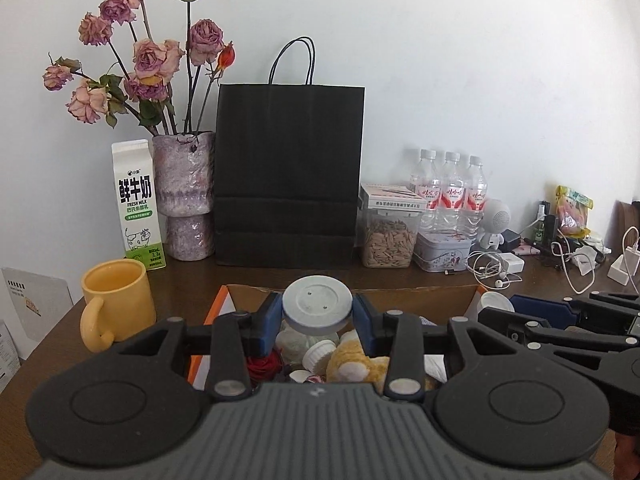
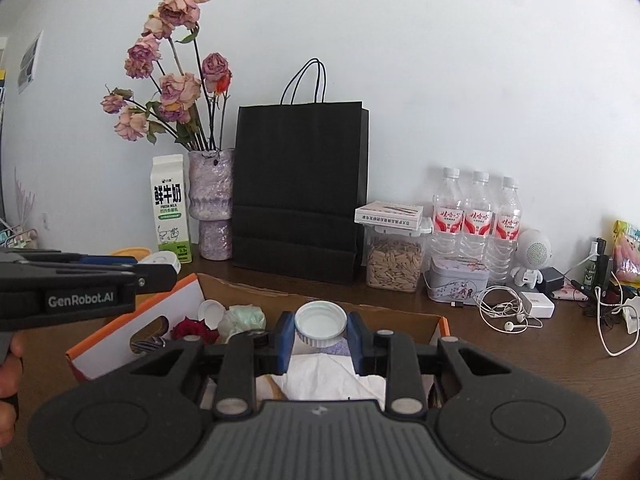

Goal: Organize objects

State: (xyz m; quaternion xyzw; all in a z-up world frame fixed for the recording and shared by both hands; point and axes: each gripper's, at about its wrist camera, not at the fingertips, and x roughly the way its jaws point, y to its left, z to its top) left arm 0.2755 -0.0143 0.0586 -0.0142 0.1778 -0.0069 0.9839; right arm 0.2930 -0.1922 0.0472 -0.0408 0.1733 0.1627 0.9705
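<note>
Cardboard box (image 1: pixel 424 298) of odds and ends on your bench (image 1: pixel 60 344), left tool (image 1: pixel 317 314) pinching a grey round lid (image 1: pixel 317 307), right tool (image 2: pixel 320 330) pinching a white ribbed bottle cap (image 2: pixel 320 324).

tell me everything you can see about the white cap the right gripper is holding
The white cap is a round screw-type lid, apparently plastic, with a ribbed outer wall and a smooth hollow inside. It is held open side up, roughly level, pinched at opposite sides of its rim between the two blue pads of the right gripper. It hangs above the open cardboard box, over white tissue, and touches nothing but the pads.
</note>
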